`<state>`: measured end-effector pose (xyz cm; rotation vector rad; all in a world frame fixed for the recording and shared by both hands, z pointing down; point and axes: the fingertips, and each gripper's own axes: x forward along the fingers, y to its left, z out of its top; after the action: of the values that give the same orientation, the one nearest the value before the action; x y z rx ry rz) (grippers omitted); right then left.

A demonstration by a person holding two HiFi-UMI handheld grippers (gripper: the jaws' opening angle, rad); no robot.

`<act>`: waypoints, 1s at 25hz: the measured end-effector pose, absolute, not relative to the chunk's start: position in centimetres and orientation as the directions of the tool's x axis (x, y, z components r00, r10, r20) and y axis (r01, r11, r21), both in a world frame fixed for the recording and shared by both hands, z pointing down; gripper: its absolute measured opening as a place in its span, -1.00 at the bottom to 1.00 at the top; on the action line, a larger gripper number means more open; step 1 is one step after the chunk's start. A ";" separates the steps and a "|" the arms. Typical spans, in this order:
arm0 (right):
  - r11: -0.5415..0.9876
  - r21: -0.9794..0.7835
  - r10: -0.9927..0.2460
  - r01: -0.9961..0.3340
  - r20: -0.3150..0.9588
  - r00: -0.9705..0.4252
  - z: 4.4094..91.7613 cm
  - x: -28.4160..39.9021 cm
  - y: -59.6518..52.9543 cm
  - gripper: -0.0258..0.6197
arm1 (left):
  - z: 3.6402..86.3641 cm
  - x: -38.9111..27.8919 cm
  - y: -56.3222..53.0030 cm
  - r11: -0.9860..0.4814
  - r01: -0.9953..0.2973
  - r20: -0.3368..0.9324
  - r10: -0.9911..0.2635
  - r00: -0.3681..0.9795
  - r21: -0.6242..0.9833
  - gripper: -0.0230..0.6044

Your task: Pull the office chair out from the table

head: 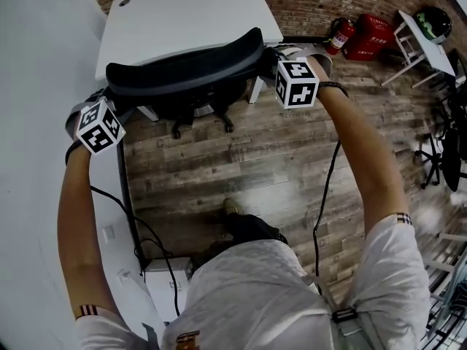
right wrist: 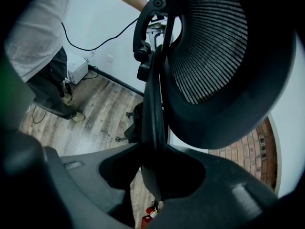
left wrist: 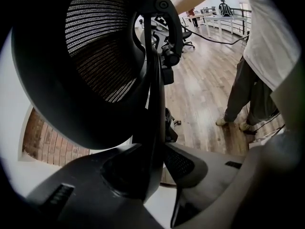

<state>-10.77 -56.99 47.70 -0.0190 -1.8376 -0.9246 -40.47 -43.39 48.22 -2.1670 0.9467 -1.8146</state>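
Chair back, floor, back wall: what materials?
The chair back looks like black ribbed mesh, with light showing between the ribs, in a matte frame, likely plastic. The floor is wood-look planks with visible grain, seams and a slight sheen; it could be laminate. The wall is red brick with mortar lines, possibly veneer.

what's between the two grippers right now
The chair's backrest, in the head view: the left gripper and right gripper each grip one end of it.

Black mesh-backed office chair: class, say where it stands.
Head view, top centre: the black mesh-backed office chair stands at the near edge of the white table, backrest clamped between left gripper and right gripper.
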 end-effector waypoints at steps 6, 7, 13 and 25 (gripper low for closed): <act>0.707 0.583 -0.391 0.400 0.794 -0.465 47.7 -9.0 -51.7 -0.49 | 48.2 -39.0 -38.6 -0.788 -0.354 0.826 -0.559 0.066 -0.505 -0.49; 0.709 0.583 -0.393 0.397 0.794 -0.464 47.6 -8.8 -50.8 -0.49 | 48.1 -38.8 -37.8 -0.788 -0.353 0.827 -0.558 0.066 -0.504 -0.49; 0.719 0.585 -0.414 0.375 0.794 -0.446 47.8 -7.4 -45.9 -0.49 | 48.3 -37.5 -33.1 -0.794 -0.344 0.827 -0.557 0.080 -0.502 -0.49; 0.739 0.577 -0.444 0.347 0.805 -0.393 47.5 -3.7 -37.9 -0.48 | 47.8 -33.7 -25.2 -0.805 -0.323 0.820 -0.558 0.129 -0.497 -0.50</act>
<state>-3.69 -37.94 47.47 0.0763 -1.7830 -0.8514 -33.74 -25.20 47.83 -2.2022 0.8747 -1.7451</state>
